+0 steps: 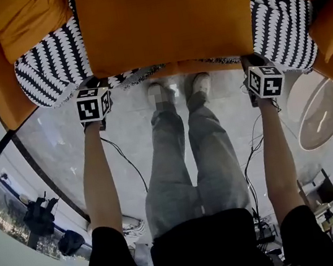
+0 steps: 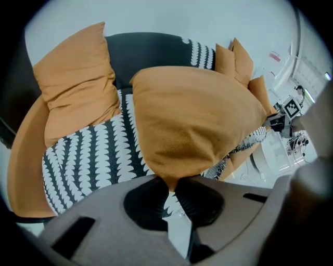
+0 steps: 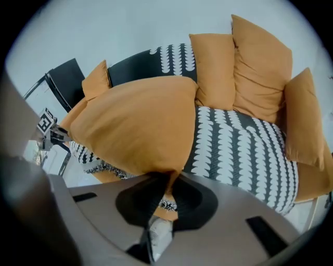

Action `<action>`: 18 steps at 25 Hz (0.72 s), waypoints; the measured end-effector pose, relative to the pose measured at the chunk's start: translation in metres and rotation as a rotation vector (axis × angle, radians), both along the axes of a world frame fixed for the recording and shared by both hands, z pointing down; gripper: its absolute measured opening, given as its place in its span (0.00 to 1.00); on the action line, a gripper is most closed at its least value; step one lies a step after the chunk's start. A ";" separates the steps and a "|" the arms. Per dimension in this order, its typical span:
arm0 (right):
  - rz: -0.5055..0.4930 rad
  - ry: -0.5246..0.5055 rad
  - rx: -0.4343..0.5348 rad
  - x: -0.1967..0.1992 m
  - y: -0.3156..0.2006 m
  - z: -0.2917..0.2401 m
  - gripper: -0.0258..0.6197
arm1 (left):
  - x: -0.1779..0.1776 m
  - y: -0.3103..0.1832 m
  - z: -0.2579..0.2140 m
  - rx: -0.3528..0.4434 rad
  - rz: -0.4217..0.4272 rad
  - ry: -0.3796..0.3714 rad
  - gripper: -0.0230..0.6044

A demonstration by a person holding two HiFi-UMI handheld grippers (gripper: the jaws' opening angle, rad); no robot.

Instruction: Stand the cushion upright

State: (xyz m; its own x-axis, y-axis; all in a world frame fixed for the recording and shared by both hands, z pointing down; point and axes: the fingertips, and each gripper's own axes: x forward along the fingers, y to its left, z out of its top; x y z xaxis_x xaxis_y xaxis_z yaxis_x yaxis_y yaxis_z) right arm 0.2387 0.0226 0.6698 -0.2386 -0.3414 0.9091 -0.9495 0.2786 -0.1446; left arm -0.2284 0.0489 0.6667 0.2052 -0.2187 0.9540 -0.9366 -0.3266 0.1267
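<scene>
Left gripper [image 2: 171, 183] and right gripper [image 3: 165, 182], each with fingers [image 2: 200, 200] clenched on one near corner of the orange cushion [image 1: 167, 19], held between them above the front edge of the black-and-white patterned sofa seat [image 1: 50, 69]; spare cushions [image 3: 260, 67] behind

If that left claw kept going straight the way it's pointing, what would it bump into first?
The left claw is pinching a corner of the large orange fabric cushion, so it would push straight into that. Beyond it probably lies the black-and-white patterned sofa seat.
</scene>
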 end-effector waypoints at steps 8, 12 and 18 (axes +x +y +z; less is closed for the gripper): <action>0.075 -0.081 0.057 0.003 -0.029 -0.069 0.10 | 0.006 -0.036 -0.075 0.088 -0.005 0.084 0.10; 0.085 -0.106 0.098 -0.001 -0.051 -0.095 0.10 | 0.005 -0.057 -0.101 0.136 0.060 0.061 0.10; 0.076 -0.114 0.178 0.001 -0.095 -0.144 0.10 | 0.011 -0.104 -0.149 0.219 0.142 0.066 0.10</action>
State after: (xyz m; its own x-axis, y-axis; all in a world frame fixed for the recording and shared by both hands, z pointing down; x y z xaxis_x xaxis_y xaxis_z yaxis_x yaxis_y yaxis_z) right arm 0.2393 -0.0725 0.5259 -0.3039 -0.5150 0.8015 -0.9490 0.2379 -0.2069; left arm -0.2177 -0.0550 0.5173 0.3089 -0.3829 0.8706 -0.8714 -0.4807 0.0977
